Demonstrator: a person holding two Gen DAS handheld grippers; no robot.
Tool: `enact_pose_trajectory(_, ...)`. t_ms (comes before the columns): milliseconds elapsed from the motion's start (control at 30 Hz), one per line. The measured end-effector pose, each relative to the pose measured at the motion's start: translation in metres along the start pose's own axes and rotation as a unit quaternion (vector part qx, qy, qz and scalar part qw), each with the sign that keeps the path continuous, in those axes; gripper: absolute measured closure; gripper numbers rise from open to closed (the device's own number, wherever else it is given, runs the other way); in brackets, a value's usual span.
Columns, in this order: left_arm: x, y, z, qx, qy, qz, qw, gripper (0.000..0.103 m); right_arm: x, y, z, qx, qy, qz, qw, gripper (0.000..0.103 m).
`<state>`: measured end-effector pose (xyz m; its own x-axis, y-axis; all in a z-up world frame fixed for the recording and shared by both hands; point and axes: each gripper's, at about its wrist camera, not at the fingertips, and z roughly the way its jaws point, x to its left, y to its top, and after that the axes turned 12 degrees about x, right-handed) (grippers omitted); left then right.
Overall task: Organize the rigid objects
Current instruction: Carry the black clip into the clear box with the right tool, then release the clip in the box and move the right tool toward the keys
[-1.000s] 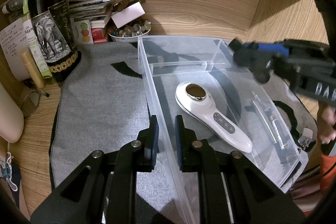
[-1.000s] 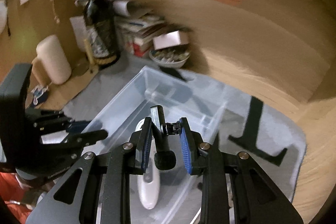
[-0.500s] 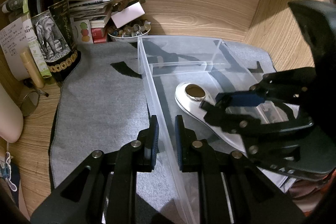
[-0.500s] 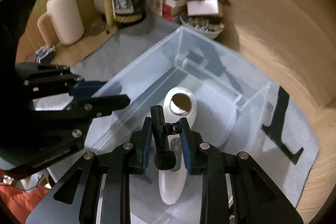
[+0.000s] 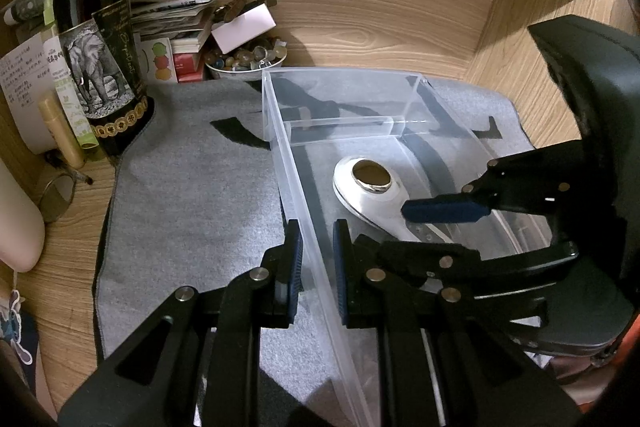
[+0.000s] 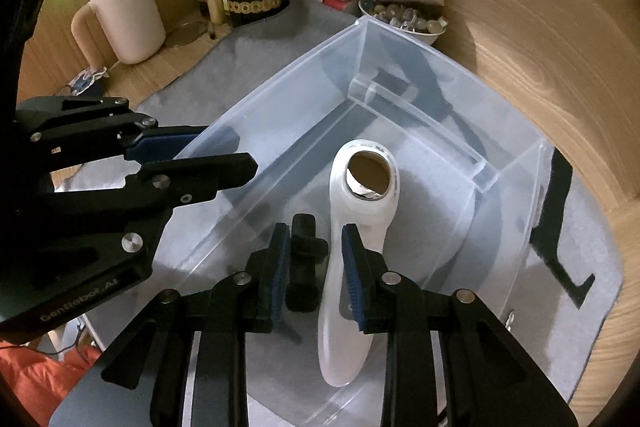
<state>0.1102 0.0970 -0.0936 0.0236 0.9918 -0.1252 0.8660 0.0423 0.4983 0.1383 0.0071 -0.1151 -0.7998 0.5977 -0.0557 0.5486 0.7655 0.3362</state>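
One clear plastic bin point(image 6: 400, 75) holds one white handheld device point(image 6: 352, 267) and one small black clamp point(image 6: 302, 267) between the jaws; beyond them stand one wine bottle point(image 5: 96, 39), one bowl of stones point(image 5: 248, 61) and one cream mug point(image 6: 128, 11).

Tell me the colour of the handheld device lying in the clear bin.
White handheld device, best in the right wrist view.

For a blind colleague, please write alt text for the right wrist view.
The right gripper, opening, releases a small black clip into a clear plastic bin beside a white handheld device. The left gripper pinches the bin's wall.
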Motion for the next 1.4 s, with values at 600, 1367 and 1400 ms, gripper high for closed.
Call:
enact_pose_trajectory(600, 0.000, 0.000, 0.000, 0.000, 0.000, 0.000, 1.0000, 0.090, -0.057, -0.025, -0.091, -0.124, -0.060, 0.091, 0.986, 0.042)
enact_pose_trajectory(1367, 0.000, 0.000, 0.000, 0.000, 0.001, 0.001, 1.0000, 0.090, -0.140, -0.097, -0.010, 0.043, -0.080, 0.183, 0.979, 0.038)
enact_pose_trajectory(1400, 0.000, 0.000, 0.000, 0.000, 0.001, 0.001, 1.0000, 0.090, -0.143, -0.098, -0.007, 0.048, -0.070, 0.188, 0.978, 0.038)
